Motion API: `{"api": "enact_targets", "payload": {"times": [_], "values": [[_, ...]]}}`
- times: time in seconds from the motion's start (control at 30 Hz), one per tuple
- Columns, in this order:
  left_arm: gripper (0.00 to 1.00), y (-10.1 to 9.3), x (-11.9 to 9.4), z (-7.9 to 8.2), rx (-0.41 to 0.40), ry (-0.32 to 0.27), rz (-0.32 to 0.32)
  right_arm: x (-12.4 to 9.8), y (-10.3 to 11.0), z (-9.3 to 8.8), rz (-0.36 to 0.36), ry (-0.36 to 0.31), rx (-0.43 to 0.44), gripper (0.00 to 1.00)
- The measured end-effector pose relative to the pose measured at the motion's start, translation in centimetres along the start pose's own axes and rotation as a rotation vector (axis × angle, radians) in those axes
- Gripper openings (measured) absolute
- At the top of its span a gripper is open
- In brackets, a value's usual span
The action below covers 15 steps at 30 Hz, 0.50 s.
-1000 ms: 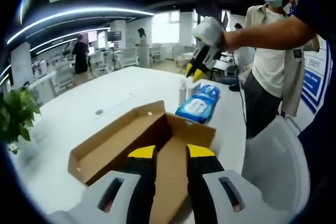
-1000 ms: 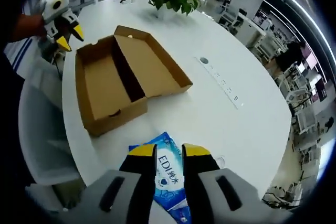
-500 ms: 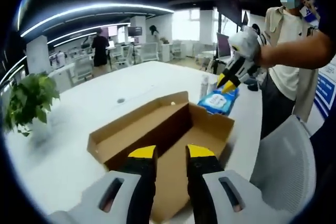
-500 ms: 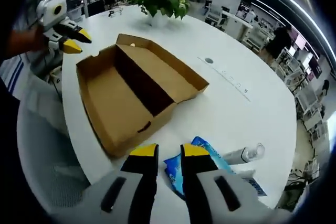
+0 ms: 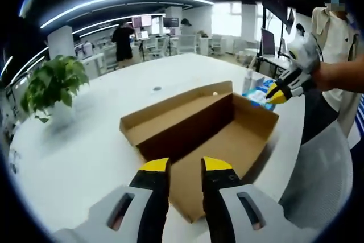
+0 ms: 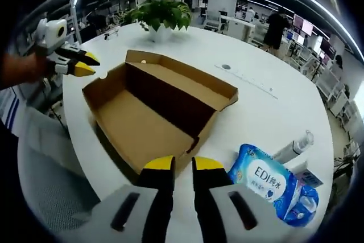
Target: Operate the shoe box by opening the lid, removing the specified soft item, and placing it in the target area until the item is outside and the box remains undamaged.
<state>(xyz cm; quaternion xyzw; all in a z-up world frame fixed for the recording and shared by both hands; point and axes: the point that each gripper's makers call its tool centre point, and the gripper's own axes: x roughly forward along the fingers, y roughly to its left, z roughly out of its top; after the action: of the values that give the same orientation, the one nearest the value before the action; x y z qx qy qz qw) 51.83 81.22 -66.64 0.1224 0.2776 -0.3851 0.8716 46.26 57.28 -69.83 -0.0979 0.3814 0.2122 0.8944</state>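
An open brown cardboard shoe box (image 5: 227, 135) (image 6: 148, 123) lies on the white table (image 6: 267, 106), its lid folded back flat and its inside bare. A blue soft wipes pack (image 6: 267, 180) (image 5: 259, 92) lies on the table outside the box, by its far end. My left gripper (image 5: 186, 166) hovers over the box's near corner, jaws a little apart and holding nothing; from the other side it appears as the left gripper (image 6: 85, 65). My right gripper (image 6: 183, 164) hangs above the box's edge, jaws almost together and holding nothing. It hangs left of the pack and is also seen as the right gripper (image 5: 276, 94).
A clear bottle (image 6: 293, 149) (image 5: 247, 81) lies beside the pack. A potted plant (image 5: 51, 83) (image 6: 162, 12) stands on the table's far side. A white mesh chair (image 5: 318, 180) (image 6: 51, 197) is at the table edge. People stand among desks behind.
My right gripper has drawn back from over the wipes pack to the box's edge, and its jaws have narrowed. The pack stays on the table. The left view has swung sideways along the box.
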Motion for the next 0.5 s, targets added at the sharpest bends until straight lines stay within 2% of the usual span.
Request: {"api": "enact_targets", "payload": {"times": [0.13, 0.23, 0.3, 0.4, 0.5], "values": [[0.20, 1.7, -0.3, -0.7, -0.040, 0.016, 0.045, 0.6, 1.3, -0.7, 0.007, -0.003, 0.026, 0.10], [0.20, 2.2, -0.6, -1.2, -0.051, 0.033, 0.071, 0.4, 1.2, -0.5, -0.017, -0.040, 0.040, 0.12], [0.19, 2.4, -0.9, -1.7, -0.083, 0.048, 0.082, 0.3, 1.2, -0.5, -0.024, -0.044, 0.046, 0.11], [0.18, 2.3, -1.0, -2.6, -0.082, 0.080, 0.095, 0.0, 0.8, -0.4, -0.067, -0.057, 0.026, 0.09], [0.18, 1.9, -1.0, -3.3, -0.092, 0.099, 0.095, 0.3, 0.6, -1.2, -0.069, -0.031, 0.042, 0.07]]}}
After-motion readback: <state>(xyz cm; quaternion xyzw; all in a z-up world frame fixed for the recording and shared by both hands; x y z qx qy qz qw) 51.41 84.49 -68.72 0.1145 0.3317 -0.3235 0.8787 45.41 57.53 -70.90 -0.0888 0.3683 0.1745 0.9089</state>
